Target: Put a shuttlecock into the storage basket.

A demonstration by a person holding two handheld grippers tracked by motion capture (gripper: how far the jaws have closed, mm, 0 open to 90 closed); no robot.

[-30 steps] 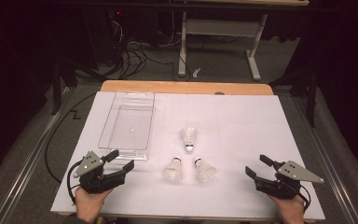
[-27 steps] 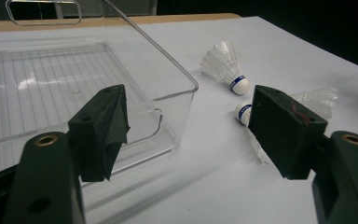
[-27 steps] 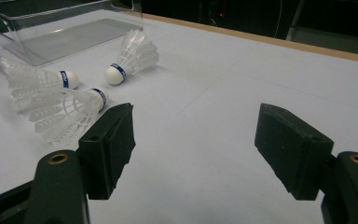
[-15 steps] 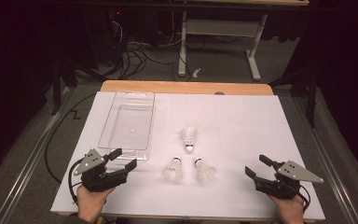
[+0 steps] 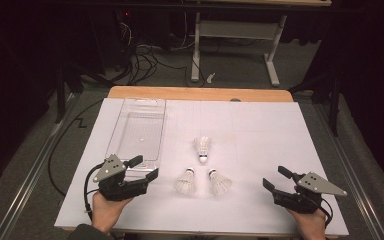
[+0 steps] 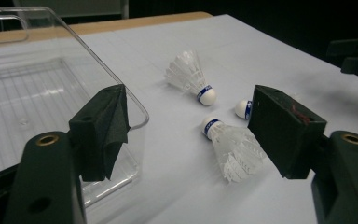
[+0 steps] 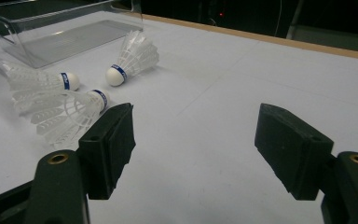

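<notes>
Three white shuttlecocks with blue bands lie mid-table: a far one [image 5: 202, 147], a near left one [image 5: 185, 181] and a near right one [image 5: 219, 182]. My left gripper [image 5: 144, 167] is open at the near end of the clear tray [image 5: 121, 130], left of the shuttlecocks. In the left gripper view its jaws [image 6: 191, 135] stand wide, with the near left shuttlecock [image 6: 233, 147] just ahead and the far one [image 6: 189, 74] beyond. My right gripper [image 5: 275, 177] is open and empty, right of the shuttlecocks [image 7: 65, 116].
The clear plastic tray [image 6: 98, 60] is empty and lies lengthwise on the left half of the white sheet [image 5: 260, 130]. Beyond the table's wooden far edge [image 5: 200, 93] are cables and a desk frame on a dark floor.
My left gripper has shifted a little to the right and forward, toward the shuttlecocks. The right gripper and the shuttlecocks have stayed put.
</notes>
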